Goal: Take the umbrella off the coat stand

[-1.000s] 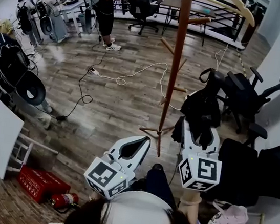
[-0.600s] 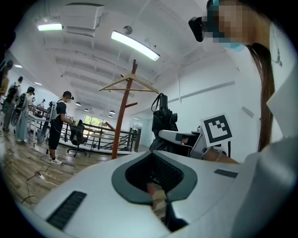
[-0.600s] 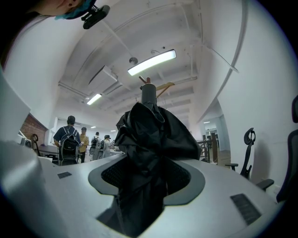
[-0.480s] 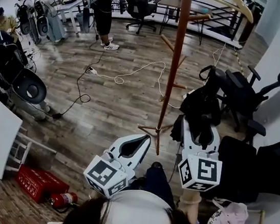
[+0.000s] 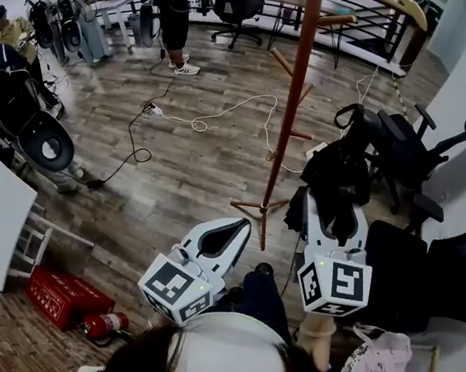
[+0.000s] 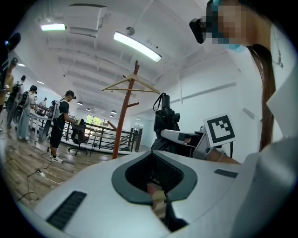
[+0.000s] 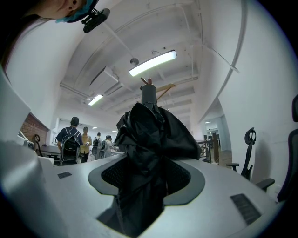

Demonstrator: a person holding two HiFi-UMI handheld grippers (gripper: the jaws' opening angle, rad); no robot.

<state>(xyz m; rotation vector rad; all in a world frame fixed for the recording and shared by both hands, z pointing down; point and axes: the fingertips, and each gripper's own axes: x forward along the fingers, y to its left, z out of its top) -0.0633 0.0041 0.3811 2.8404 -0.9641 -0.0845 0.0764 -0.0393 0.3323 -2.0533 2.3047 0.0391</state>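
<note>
My right gripper (image 5: 328, 224) is shut on a black folded umbrella (image 5: 334, 176), which stands upright out of its jaws. In the right gripper view the umbrella (image 7: 153, 139) fills the gap between the pads. The brown wooden coat stand (image 5: 294, 103) rises just left of the umbrella, with a hanger bar across its top; I cannot tell whether the two touch. My left gripper (image 5: 227, 238) hovers lower left of the pole with its jaws together and nothing between them. From the left gripper view, the coat stand (image 6: 124, 116) and the umbrella (image 6: 165, 118) are both ahead.
Black office chairs (image 5: 409, 154) crowd the right, beside a white wall. A white cable (image 5: 226, 115) and a black cable (image 5: 130, 153) trail over the wood floor. People (image 5: 173, 9) stand at desks at the back left. A red case (image 5: 63, 296) and a fire extinguisher (image 5: 103, 326) lie at lower left.
Both grippers and the umbrella keep their places. Only the head view has shifted slightly.
</note>
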